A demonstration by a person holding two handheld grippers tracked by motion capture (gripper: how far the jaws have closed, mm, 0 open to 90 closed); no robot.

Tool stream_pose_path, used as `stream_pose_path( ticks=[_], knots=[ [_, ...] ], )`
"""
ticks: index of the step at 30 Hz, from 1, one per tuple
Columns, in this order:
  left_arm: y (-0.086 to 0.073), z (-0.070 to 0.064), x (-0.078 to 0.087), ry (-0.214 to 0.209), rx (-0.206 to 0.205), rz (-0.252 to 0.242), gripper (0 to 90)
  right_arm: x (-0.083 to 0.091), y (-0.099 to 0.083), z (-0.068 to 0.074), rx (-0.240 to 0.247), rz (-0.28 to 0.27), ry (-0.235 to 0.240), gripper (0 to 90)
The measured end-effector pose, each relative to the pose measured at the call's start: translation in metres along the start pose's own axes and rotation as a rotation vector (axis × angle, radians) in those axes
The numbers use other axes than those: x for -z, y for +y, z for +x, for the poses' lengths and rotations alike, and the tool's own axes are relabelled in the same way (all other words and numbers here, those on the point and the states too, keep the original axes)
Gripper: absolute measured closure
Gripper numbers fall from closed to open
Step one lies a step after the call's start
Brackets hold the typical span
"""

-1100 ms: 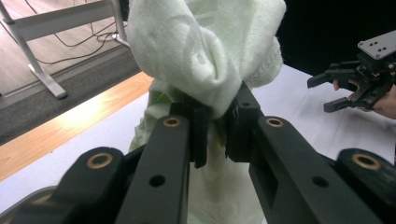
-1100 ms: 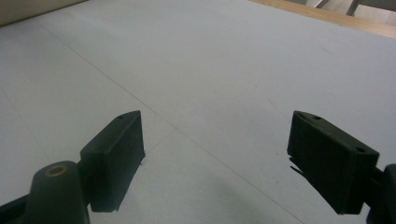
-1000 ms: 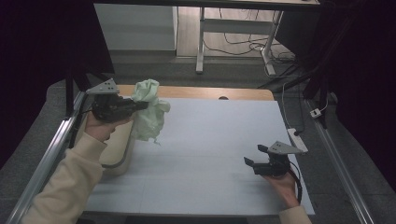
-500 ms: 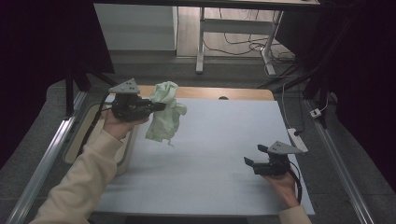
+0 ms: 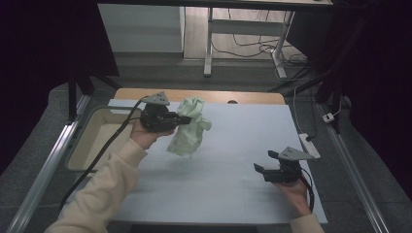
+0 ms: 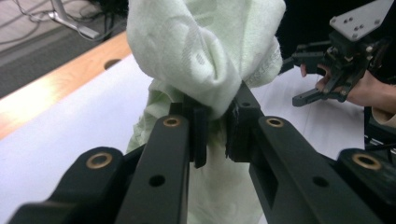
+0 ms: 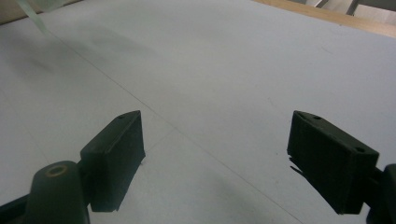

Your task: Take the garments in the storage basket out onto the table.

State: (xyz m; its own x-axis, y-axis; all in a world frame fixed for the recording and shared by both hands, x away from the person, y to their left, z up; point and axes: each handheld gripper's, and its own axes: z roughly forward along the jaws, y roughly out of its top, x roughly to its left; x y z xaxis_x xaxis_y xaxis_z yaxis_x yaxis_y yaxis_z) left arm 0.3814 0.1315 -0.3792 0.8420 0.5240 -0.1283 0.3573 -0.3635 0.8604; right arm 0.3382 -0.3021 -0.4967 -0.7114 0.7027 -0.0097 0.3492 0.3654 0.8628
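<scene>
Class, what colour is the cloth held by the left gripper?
Pale green cloth, clearest in the left gripper view.

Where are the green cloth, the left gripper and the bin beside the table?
green cloth (image 5: 187,138), high view, on its hanging lower part.
left gripper (image 6: 215,122), left gripper view, between the jaw tips pinching the cloth.
bin (image 5: 83,141), high view, on its pale inner wall.

A lab or test room is showing: a white-covered table (image 5: 233,160) with metal side rails (image 5: 39,179), cables (image 5: 252,46) trailing over the floor at 12 o'clock, a power strip (image 5: 310,144) lying at 3 o'clock.
</scene>
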Motion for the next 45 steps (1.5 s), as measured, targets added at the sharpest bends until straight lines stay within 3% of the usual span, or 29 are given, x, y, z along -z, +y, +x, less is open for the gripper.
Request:
stream_pose_path(
  ticks=[8,13,18,28,32,36,38,43,45],
  knots=[
    [-0.009,0.001,-0.04,-0.025,0.012,0.082,79.9,-0.001,-0.001,0.0,-0.005,0.006,-0.004,18.5],
    [-0.023,0.001,-0.069,-0.006,-0.003,0.174,79.5,-0.001,-0.001,0.0,-0.001,0.01,-0.001,18.5],
    [-0.036,0.003,-0.091,0.0,0.001,0.231,78.9,-0.001,-0.001,0.0,-0.001,0.014,-0.001,18.5],
    [-0.052,0.005,-0.115,0.001,0.012,0.297,74.8,-0.003,-0.002,0.0,0.0,0.02,-0.003,18.5],
    [-0.055,0.004,-0.119,0.003,-0.005,0.325,72.2,-0.002,-0.002,-0.001,0.0,0.024,-0.004,18.5],
    [-0.054,0.004,-0.118,-0.001,-0.008,0.318,68.2,-0.002,-0.002,-0.001,0.0,0.023,-0.004,18.5],
    [-0.053,0.003,-0.116,0.003,-0.012,0.309,62.9,-0.002,-0.002,-0.001,0.0,0.022,-0.005,18.5],
    [-0.047,-0.001,-0.105,0.088,-0.057,0.33,32.7,-0.001,-0.002,-0.001,-0.002,0.019,-0.006,18.5],
    [-0.046,-0.003,-0.099,0.113,-0.074,0.327,27.0,-0.001,-0.002,-0.001,-0.002,0.021,-0.008,18.5]
  ],
)
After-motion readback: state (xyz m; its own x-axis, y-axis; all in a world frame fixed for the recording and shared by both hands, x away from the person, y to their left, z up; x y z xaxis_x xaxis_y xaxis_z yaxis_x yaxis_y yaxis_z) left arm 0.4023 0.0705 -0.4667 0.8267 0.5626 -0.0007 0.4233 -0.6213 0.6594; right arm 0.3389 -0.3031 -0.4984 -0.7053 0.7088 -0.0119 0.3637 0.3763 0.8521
